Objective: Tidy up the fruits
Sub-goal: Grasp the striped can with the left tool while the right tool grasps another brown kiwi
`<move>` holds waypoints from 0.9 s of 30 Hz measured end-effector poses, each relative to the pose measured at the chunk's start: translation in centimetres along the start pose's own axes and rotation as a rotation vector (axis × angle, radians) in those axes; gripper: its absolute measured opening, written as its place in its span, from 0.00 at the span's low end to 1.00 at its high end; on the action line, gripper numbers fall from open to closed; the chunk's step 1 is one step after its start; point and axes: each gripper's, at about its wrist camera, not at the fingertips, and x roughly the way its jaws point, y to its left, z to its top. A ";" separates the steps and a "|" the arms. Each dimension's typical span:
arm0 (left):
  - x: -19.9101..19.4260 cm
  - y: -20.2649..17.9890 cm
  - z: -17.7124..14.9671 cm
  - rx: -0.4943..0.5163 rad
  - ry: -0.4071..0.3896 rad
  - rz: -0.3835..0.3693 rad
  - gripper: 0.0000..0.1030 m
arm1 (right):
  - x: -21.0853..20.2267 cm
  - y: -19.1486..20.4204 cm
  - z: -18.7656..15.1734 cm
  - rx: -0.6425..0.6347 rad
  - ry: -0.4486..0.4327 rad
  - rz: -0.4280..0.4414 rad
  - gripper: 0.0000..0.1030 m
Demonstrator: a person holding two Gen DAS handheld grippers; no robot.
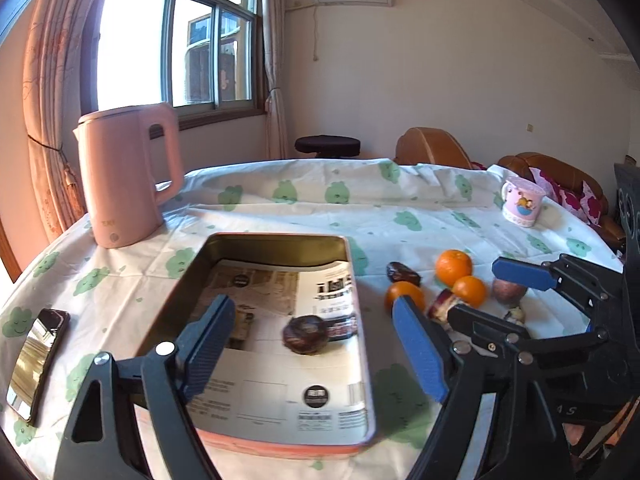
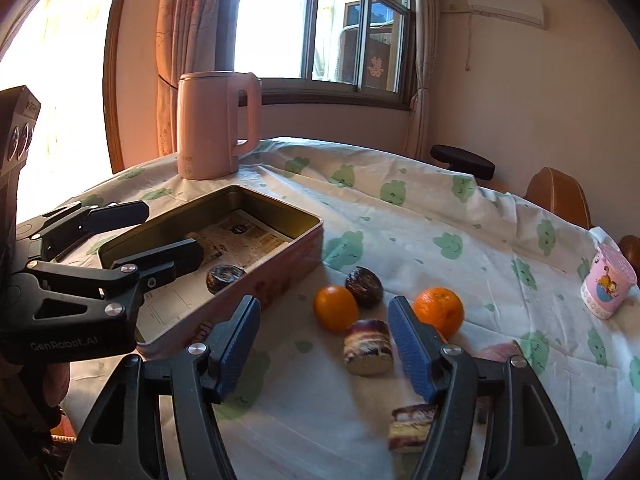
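Observation:
A pink metal tin lies open on the table with a dark round fruit inside on printed paper. My left gripper is open and empty above the tin. To the right lie oranges, another dark fruit, a date-like piece and purple cut pieces. My right gripper is open and empty, hovering over these fruits.
A pink kettle stands at the back left. A phone lies at the left edge. A pink mug stands at the far right. A wrapped snack lies near the front.

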 end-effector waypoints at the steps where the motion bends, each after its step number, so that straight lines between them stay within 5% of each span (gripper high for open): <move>1: 0.1 -1.1 -0.1 0.012 0.001 -0.017 0.81 | -0.5 -1.1 -0.5 0.021 0.003 -0.025 0.67; 9: 1.7 -7.8 -0.5 0.080 0.064 -0.139 0.81 | -3.9 -8.1 -4.2 0.171 0.018 -0.213 0.70; 21: 4.1 -14.1 -1.6 0.197 0.175 -0.231 0.79 | -5.5 -12.2 -6.5 0.296 0.002 -0.263 0.71; 24: 4.8 -14.7 -1.8 0.216 0.221 -0.256 0.68 | -5.4 -12.3 -6.7 0.308 0.001 -0.254 0.71; 27: 5.6 -14.6 -1.9 0.199 0.273 -0.297 0.44 | -5.1 -12.3 -6.9 0.309 0.007 -0.251 0.71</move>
